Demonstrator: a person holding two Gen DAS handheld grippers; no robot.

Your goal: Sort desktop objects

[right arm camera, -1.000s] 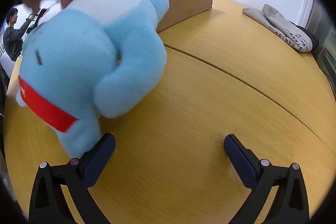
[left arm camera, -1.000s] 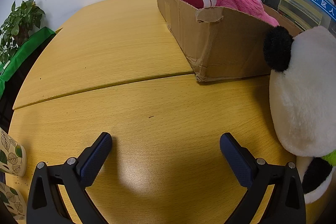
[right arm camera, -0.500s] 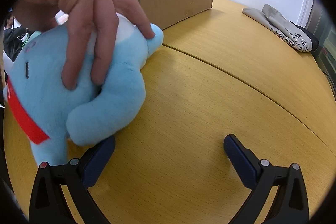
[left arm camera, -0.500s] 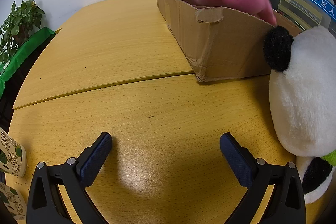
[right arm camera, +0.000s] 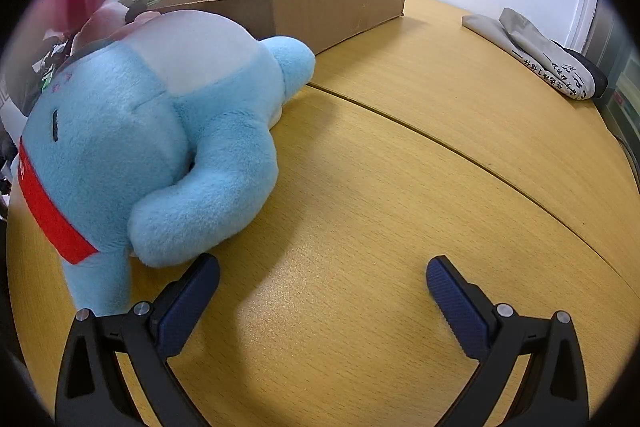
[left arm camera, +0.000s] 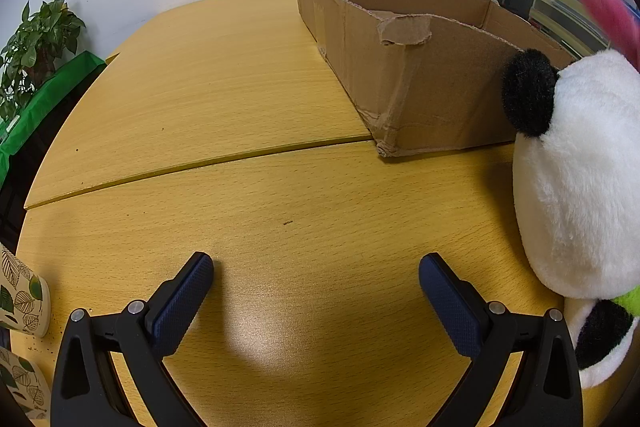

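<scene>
On the left side, the left gripper [left arm camera: 316,279] hangs low over bare yellow wood-grain table [left arm camera: 224,99], jaws spread wide and holding nothing; the cardboard box [left arm camera: 404,67] ahead has thin, creased walls and a torn flap at its near corner, so a toy pushed against that rim could likely fold it or shove the light box along the smooth top. At the frame's right edge sits the panda plush [left arm camera: 576,195] — bulky, long-piled, round, just beside the box. On the right side, the right gripper [right arm camera: 322,281] is likewise released and empty, its left pad just beside the blue plush [right arm camera: 160,135]. That toy is soft and fat — narrow jaws may pinch only fur and let it sag or slip.
</scene>
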